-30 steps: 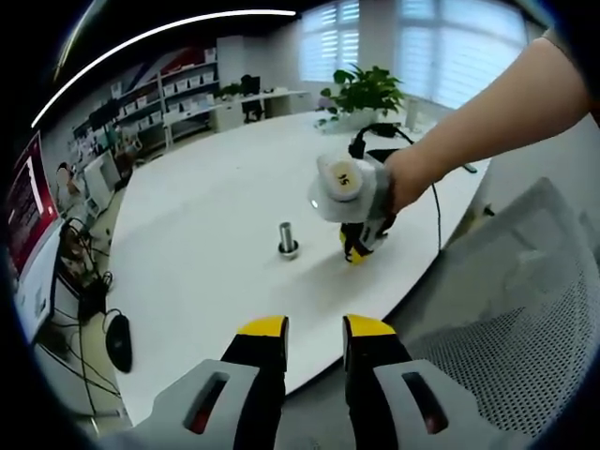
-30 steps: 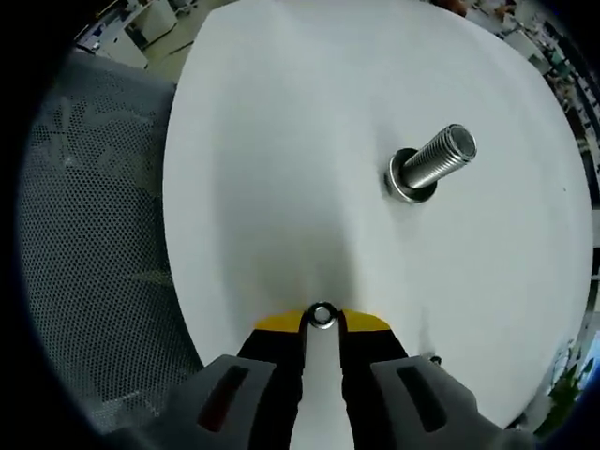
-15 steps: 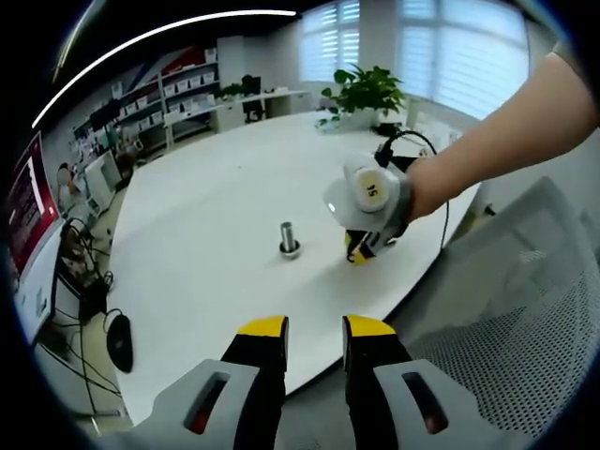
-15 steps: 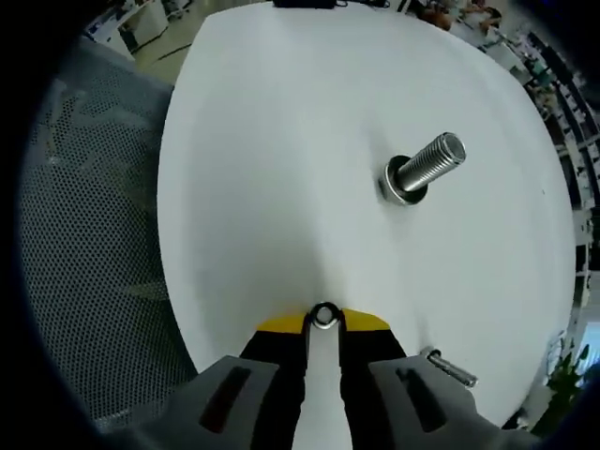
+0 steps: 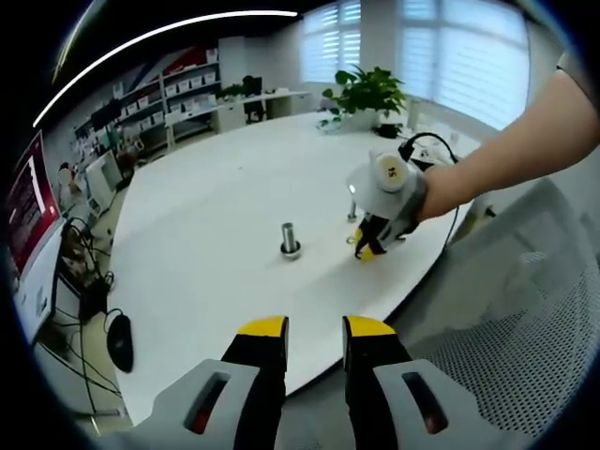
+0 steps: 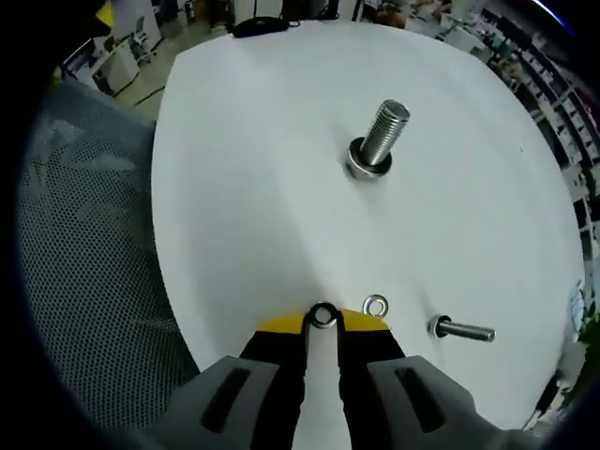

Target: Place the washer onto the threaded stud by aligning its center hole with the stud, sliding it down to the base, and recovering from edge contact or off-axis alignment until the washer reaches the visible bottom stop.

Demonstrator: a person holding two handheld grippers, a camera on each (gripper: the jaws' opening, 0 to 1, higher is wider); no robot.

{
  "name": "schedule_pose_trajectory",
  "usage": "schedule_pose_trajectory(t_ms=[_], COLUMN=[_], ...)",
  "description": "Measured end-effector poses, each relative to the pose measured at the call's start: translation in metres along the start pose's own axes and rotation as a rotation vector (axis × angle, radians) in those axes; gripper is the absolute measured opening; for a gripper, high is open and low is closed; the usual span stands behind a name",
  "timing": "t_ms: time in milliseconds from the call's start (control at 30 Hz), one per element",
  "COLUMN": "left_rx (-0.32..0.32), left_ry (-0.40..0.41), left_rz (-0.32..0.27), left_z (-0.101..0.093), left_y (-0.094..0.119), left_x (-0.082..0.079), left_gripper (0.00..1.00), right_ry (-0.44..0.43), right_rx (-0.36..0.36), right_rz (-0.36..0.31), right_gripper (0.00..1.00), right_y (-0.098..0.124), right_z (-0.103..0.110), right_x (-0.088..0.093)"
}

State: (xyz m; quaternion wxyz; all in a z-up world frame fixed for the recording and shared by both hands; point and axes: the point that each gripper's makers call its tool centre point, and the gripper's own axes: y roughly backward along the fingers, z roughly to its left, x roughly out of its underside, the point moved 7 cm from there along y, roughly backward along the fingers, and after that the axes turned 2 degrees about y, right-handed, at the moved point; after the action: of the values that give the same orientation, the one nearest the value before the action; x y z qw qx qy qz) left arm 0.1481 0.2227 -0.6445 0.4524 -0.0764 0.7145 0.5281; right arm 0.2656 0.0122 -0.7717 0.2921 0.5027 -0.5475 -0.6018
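Right claw (image 6: pixel 322 321) pinched, left claw (image 5: pixel 314 328) parted

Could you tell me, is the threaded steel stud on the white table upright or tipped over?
Upright: the threaded steel stud stands on its base on the white table.

A small silver washer (image 6: pixel 323 316) sits pinched at the jaws' yellow tips, well apart from the upright threaded stud (image 6: pixel 378 139) on the white worktop (image 6: pixel 262 169).

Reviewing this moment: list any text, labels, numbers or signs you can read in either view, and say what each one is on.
A two-digit number, possibly "15", on the round cap on top of the right gripper in the left gripper view; rotated and too blurred to be sure.
Labels on the shelf boxes against the far wall: too small to read.
Red screen at the left edge: markings too blurred to read.
Nothing readable on the washer, threaded stud or table.
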Motion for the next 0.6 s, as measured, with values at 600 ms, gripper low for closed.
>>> schedule_pose_trajectory(t_ms=[600], left_rx=[0.005], left_ry=[-0.004], left_rz=[0.005], left_z=[-0.001], left_y=[0.0], left_x=[0.0], left_gripper=[0.21], right_ry=[-0.16], right_rx=[0.097], right_rz=[-0.109], right_gripper=[0.14], right_y=[0.043], right_z=[-0.052], right_x=[0.014])
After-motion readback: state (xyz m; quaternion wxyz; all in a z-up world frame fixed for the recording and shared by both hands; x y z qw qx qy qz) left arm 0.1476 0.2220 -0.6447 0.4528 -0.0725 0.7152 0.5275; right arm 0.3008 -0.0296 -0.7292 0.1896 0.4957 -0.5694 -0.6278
